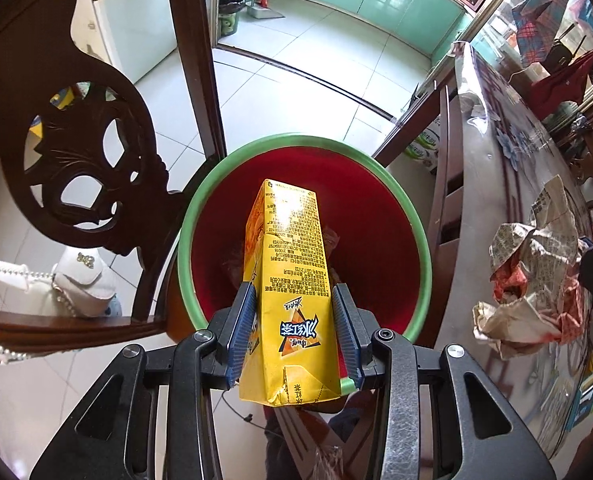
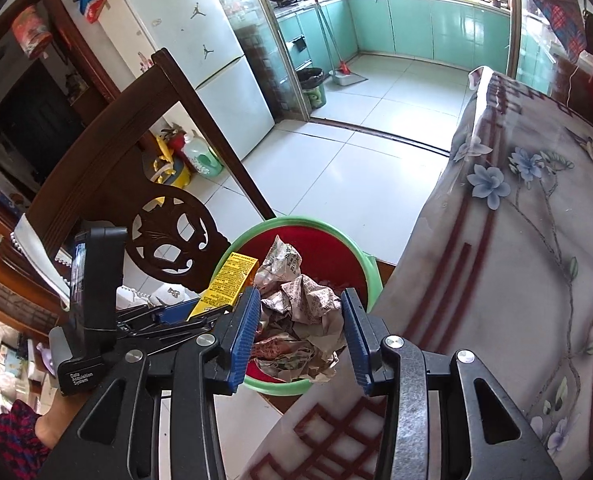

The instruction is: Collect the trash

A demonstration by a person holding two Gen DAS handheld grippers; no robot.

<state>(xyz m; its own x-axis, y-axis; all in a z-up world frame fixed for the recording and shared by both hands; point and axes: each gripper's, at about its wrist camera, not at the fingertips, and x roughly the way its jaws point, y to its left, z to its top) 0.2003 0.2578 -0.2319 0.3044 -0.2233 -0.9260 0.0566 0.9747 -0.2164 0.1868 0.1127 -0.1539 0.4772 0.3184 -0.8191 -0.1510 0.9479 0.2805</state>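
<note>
My left gripper [image 1: 294,304] is shut on a yellow drink carton [image 1: 290,280], held lengthwise over the mouth of a red bin with a green rim [image 1: 200,208]. My right gripper [image 2: 301,312] is shut on a ball of crumpled newspaper [image 2: 302,308], which hangs above the same bin [image 2: 360,258]. In the left wrist view that newspaper [image 1: 536,276] floats at the right beside the table edge. The carton [image 2: 228,284] and the left gripper body [image 2: 96,292] show at the left of the right wrist view. Something lies deep in the bin, too dark to name.
A carved dark wooden chair [image 1: 92,168] stands left of the bin, with a white bag [image 1: 84,280] on its seat. A table with a floral cover [image 2: 516,240] borders the bin on the right. White tiled floor [image 2: 356,168] runs to a kitchen with a second dark bin [image 2: 312,86].
</note>
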